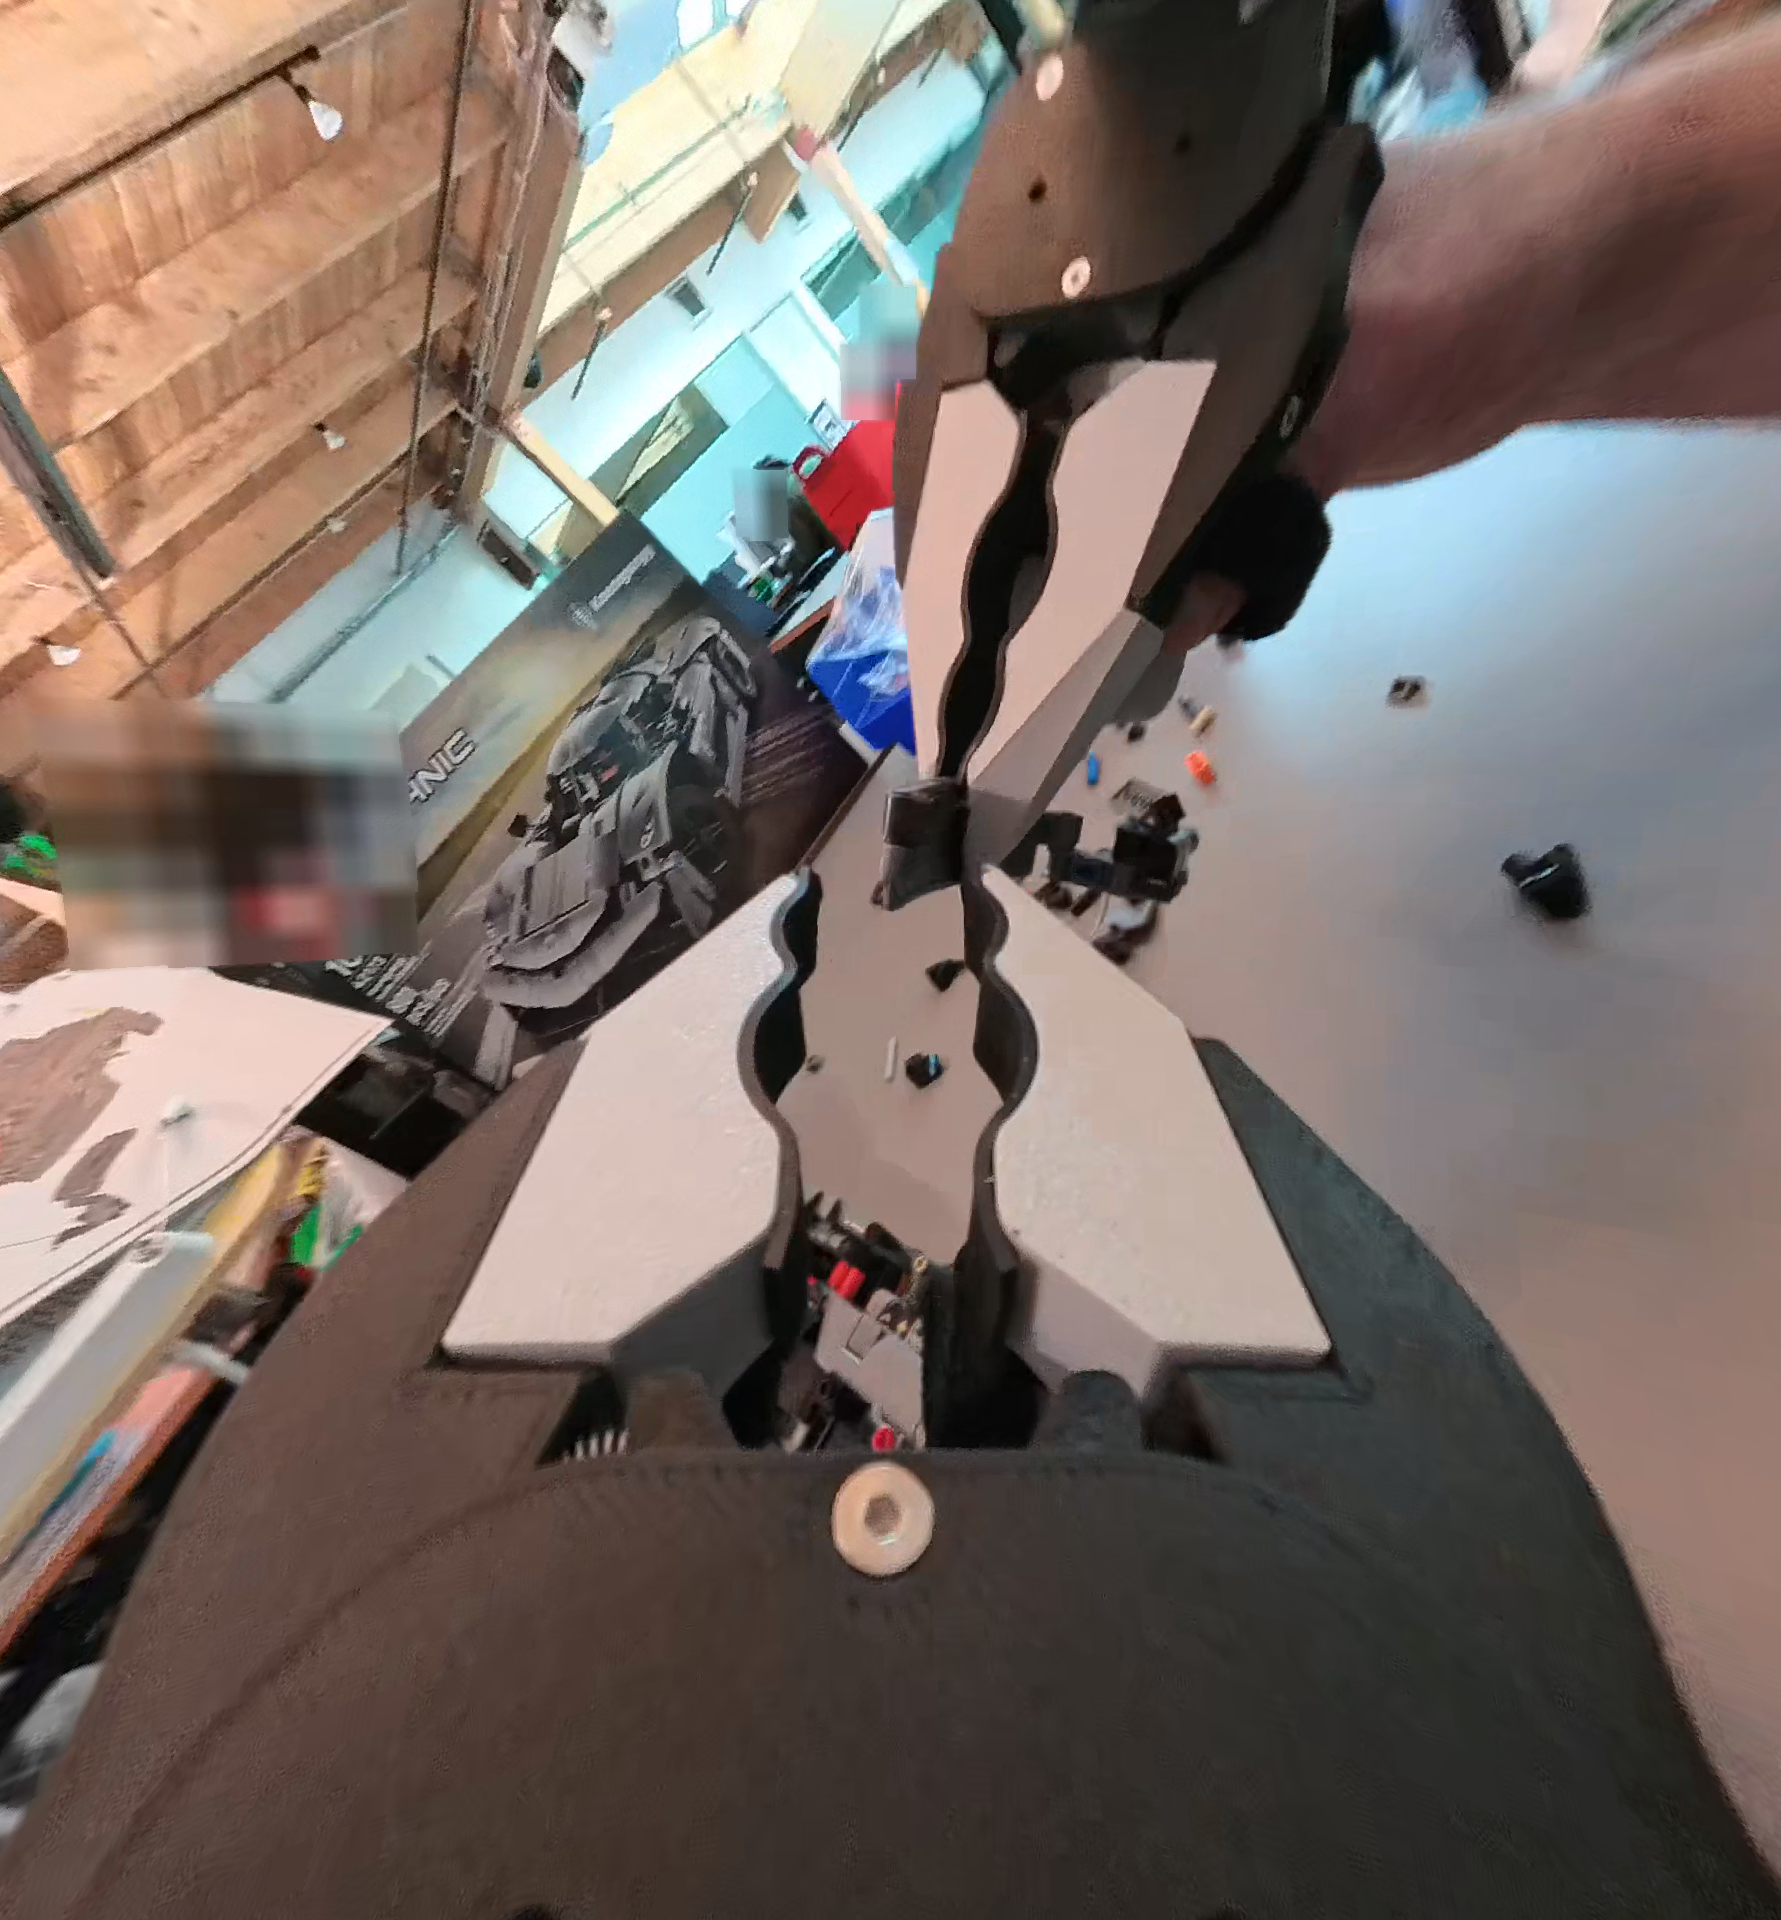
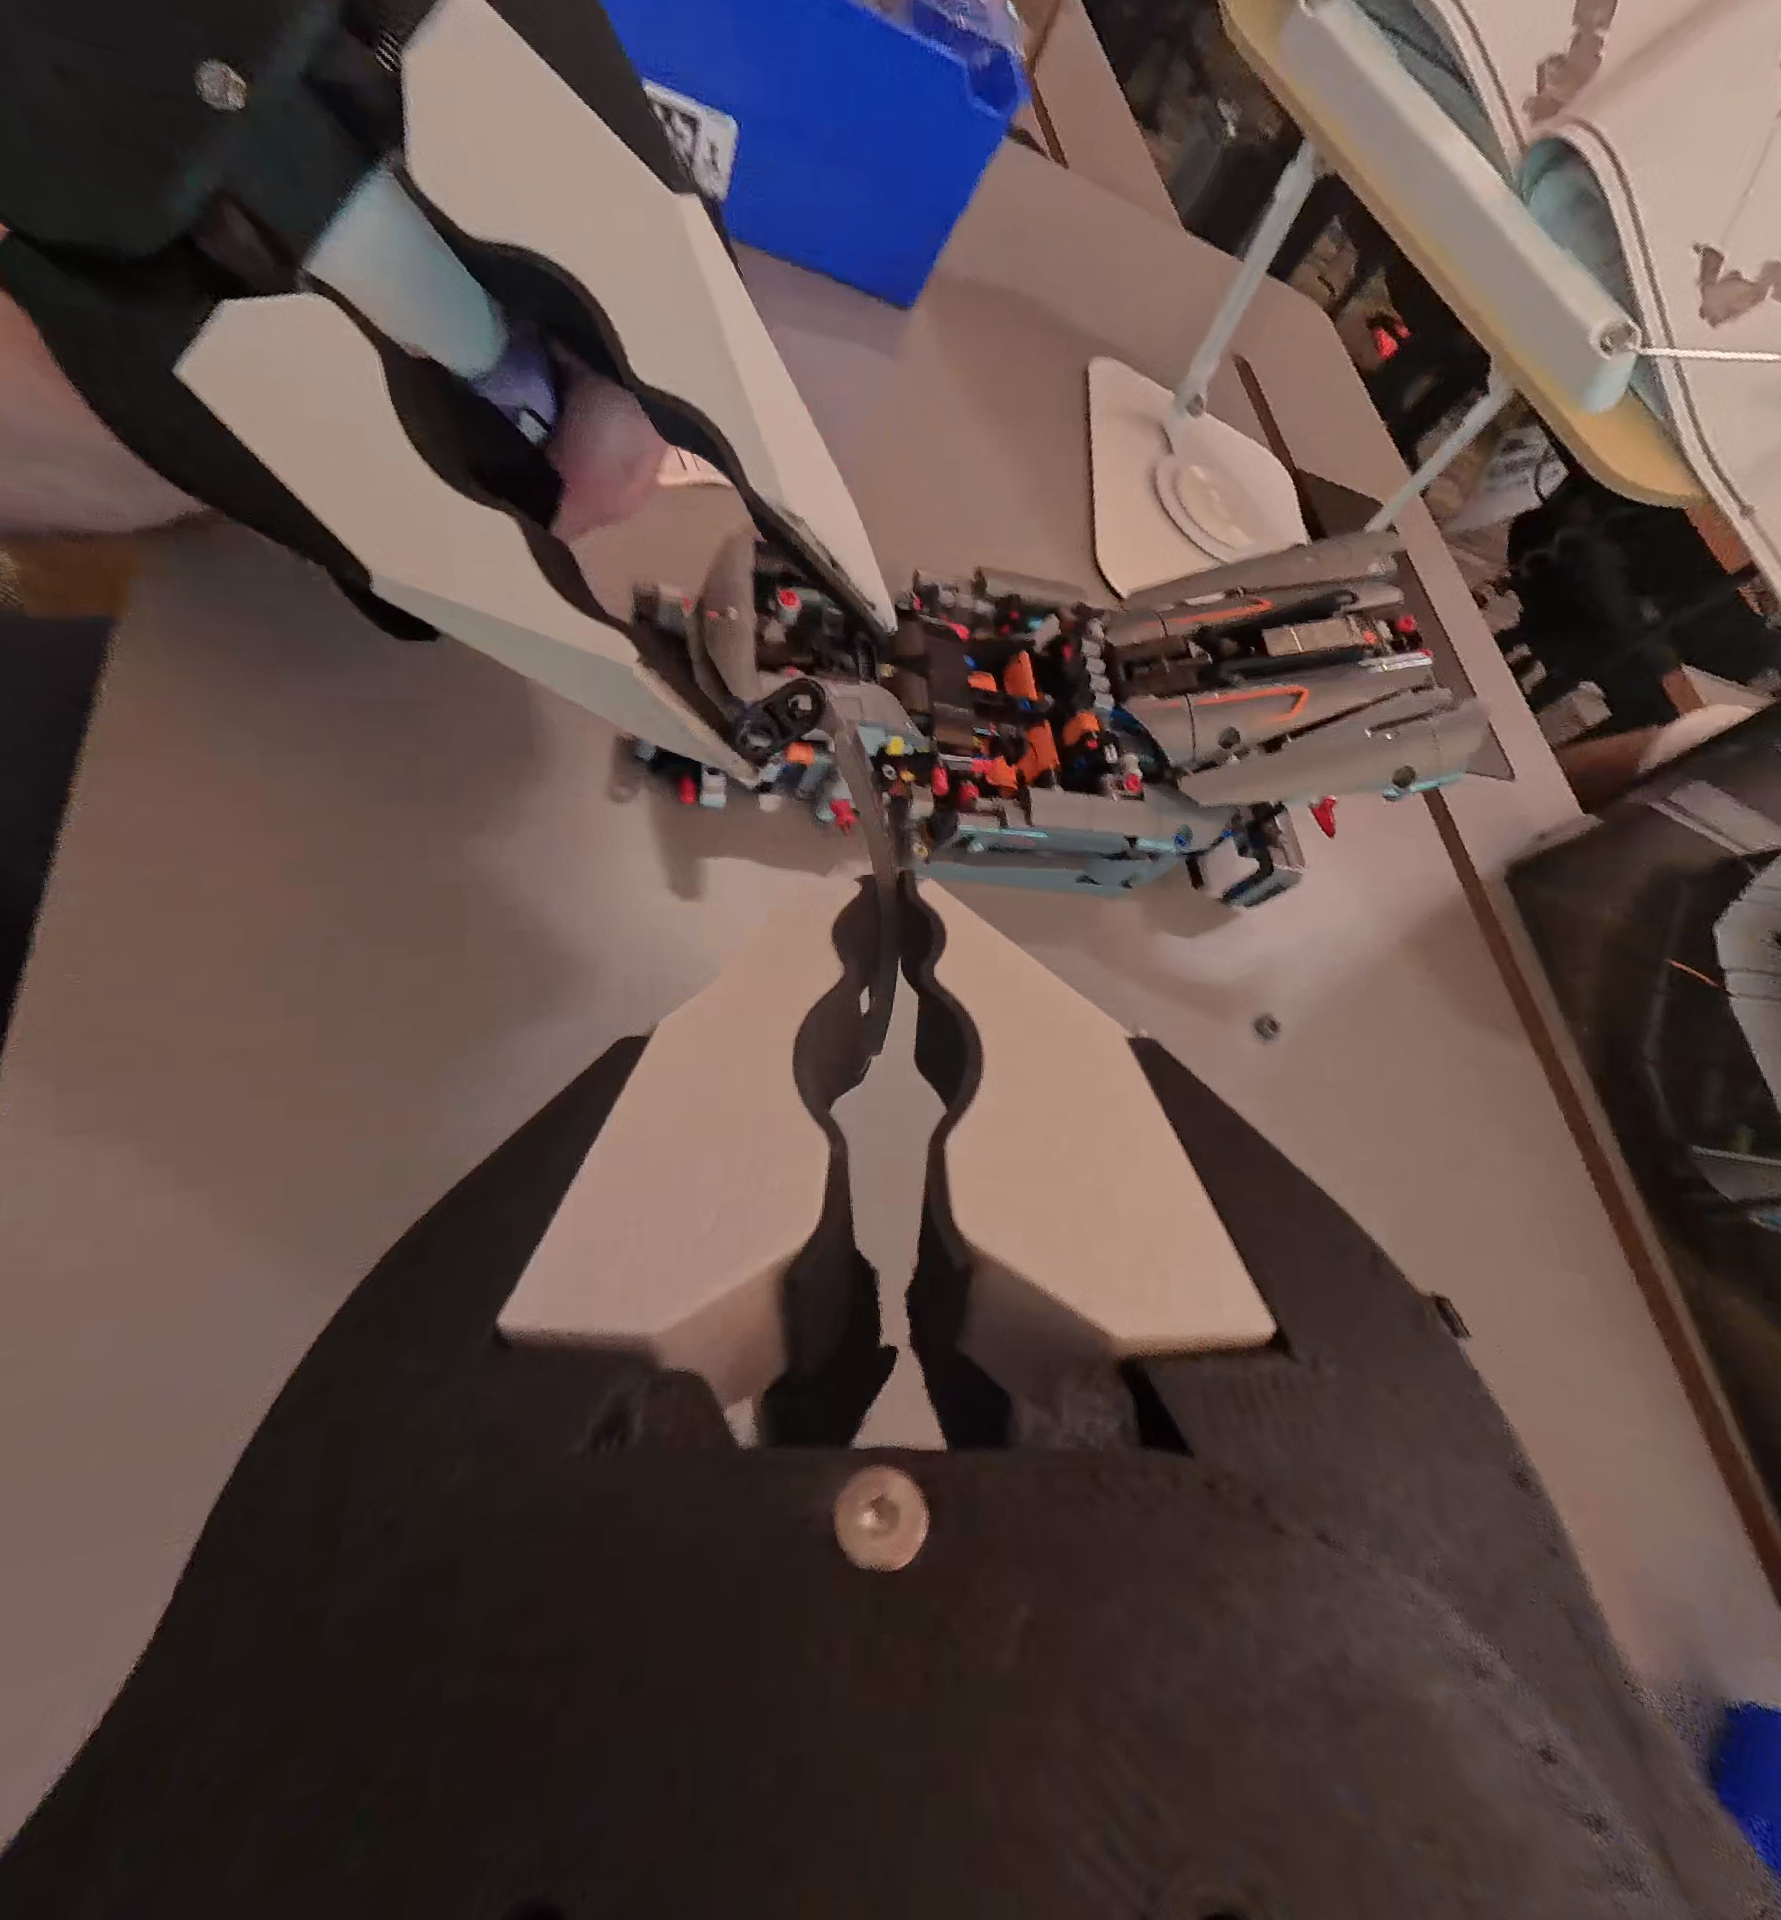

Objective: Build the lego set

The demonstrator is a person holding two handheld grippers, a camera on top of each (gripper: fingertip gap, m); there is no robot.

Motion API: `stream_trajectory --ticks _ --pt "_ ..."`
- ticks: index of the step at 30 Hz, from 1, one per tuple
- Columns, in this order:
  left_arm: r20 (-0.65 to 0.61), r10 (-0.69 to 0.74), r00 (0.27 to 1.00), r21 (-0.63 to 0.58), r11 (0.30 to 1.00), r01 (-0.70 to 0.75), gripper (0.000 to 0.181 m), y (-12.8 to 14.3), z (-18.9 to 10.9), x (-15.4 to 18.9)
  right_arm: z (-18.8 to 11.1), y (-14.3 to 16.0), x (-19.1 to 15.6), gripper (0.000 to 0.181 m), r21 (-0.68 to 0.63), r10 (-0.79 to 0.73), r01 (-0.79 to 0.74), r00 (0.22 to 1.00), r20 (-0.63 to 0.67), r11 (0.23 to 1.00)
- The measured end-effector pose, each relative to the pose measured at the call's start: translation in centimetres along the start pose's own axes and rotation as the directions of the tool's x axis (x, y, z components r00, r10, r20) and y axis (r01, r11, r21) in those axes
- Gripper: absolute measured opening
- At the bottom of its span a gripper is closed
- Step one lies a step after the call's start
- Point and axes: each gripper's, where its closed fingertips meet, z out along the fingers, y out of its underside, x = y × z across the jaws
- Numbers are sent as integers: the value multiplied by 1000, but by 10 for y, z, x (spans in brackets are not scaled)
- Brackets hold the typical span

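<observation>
The partly built grey, orange and black lego car (image 2: 1125, 727) lies on the pale table (image 2: 346, 935), its long axis running left to right in the right wrist view. The right gripper (image 2: 891, 883) pinches a thin curved grey panel piece (image 2: 865, 790) at the car's near side. The left gripper (image 2: 813, 686) straddles the car's left end, jaws parted around it. A blue bin (image 2: 844, 135) stands beyond.

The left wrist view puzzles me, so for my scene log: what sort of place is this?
Probably a loft-style workshop or office: a bare wooden ceiling with track lights, a work table strewn with small lego pieces, and a desk lamp.
</observation>
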Motion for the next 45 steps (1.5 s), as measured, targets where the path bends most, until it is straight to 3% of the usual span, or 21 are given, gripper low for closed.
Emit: stream_trajectory --ticks 6,8,20,24,30,45 --pt "49 156 987 -99 984 -150 21 9 12 9 11 14 1 0 -91 -44 39 997 -57 995" --pt "47 151 987 -115 983 -145 13 12 14 9 13 14 1 0 -97 -56 49 996 -70 994" --pt "-135 83 987 -94 991 -96 13 18 12 30 13 25 -6 0 -131 -179 171 982 -55 977" --pt "-123 91 988 -90 991 -103 13 19 12 30 13 27 -7 0 -135 -193 184 980 -58 974" --pt "-38 67 997 -61 996 -69 37 15 9 17 12 27 -5 0 -114 -195 185 977 -83 976" --pt "50 -89 995 -45 995 91 49 22 5 -4 0 23 24 0 -34 -134 130 961 -243 991"
